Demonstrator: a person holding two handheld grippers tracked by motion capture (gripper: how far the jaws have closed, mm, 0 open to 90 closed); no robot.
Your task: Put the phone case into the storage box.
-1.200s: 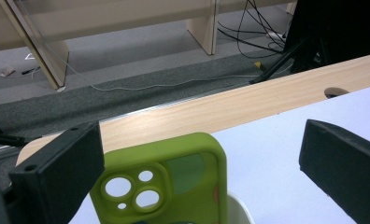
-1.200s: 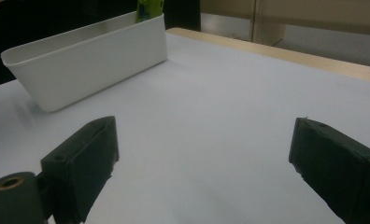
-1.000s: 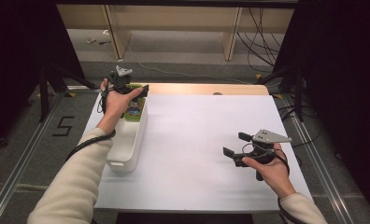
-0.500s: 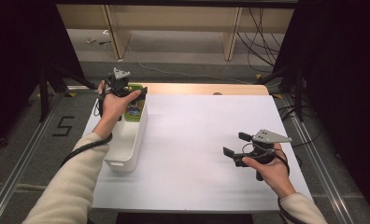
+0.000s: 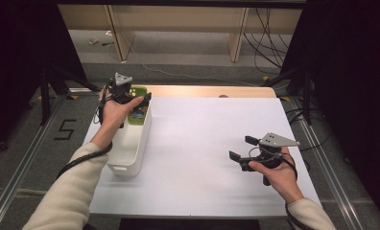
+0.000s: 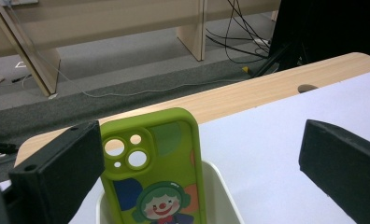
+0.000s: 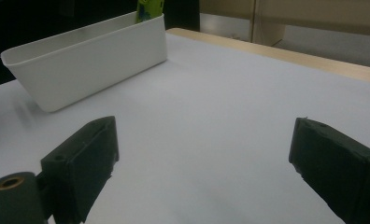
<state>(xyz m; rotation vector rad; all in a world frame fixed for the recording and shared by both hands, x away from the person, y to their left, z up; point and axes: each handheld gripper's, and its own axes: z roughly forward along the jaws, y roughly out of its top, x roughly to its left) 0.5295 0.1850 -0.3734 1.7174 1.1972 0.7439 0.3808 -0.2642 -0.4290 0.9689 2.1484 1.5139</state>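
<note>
Table: I see a big white sheet on a wooden table, with dark floor and cables behind.
Bin: a long white bin sits at the left edge of the sheet.
Phone case: a green phone case with a clown on it stands up in the far end of the bin.
Left gripper: my left gripper is at the case, jaws wide open, holding nothing; the case is by one jaw.
Right gripper: my right gripper is low over the bare sheet, jaws wide open, holding nothing.
Done: I think the case is in the bin.
Left: pull my left hand away.
Room: lots of free sheet in the middle; bin walls are close.
</note>
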